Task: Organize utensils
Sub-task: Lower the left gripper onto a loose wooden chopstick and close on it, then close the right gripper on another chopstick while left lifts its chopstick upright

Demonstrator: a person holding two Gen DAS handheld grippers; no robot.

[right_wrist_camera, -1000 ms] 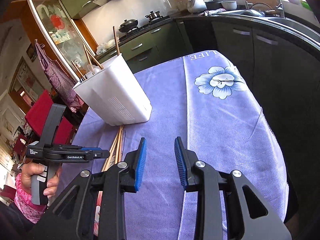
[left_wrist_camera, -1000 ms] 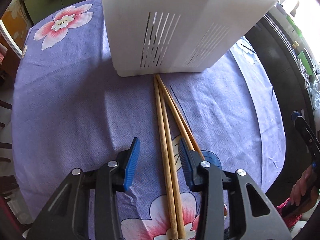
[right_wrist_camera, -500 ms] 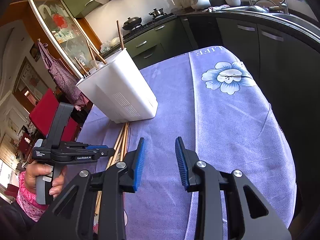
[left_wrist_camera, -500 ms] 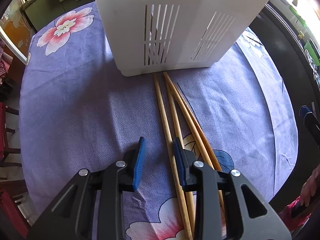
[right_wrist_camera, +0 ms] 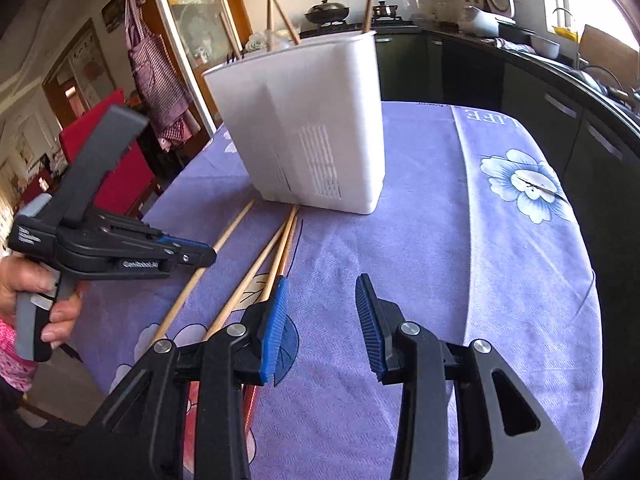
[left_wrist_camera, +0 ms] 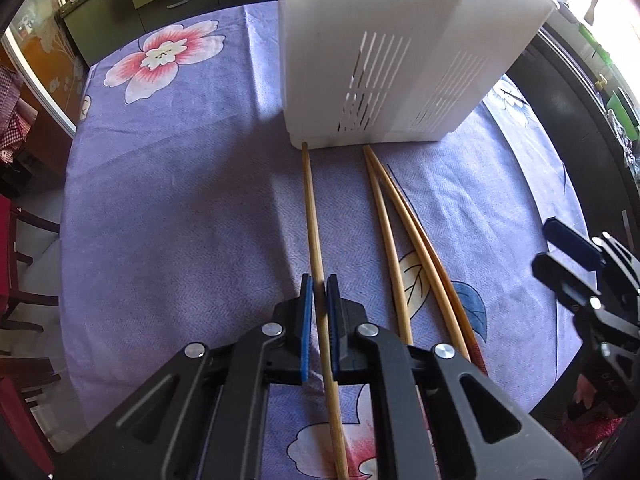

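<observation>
Chopstick (left_wrist_camera: 314,216) clamped between my left gripper (left_wrist_camera: 319,296) pads, low centre of left wrist frame; whether it's off purple tablecloth (left_wrist_camera: 180,200) yet, can't tell. Long axis runs bottom to top of frame, far tip touching base of white utensil holder (left_wrist_camera: 392,56). I'd say lift straight, keep squeeze steady, tip it upright before dropping into holder. Three more chopsticks (left_wrist_camera: 390,236) lie just right, same heading, fanning slightly. Right gripper (right_wrist_camera: 320,316) spread wide, holding nothing, hovering over cloth.
</observation>
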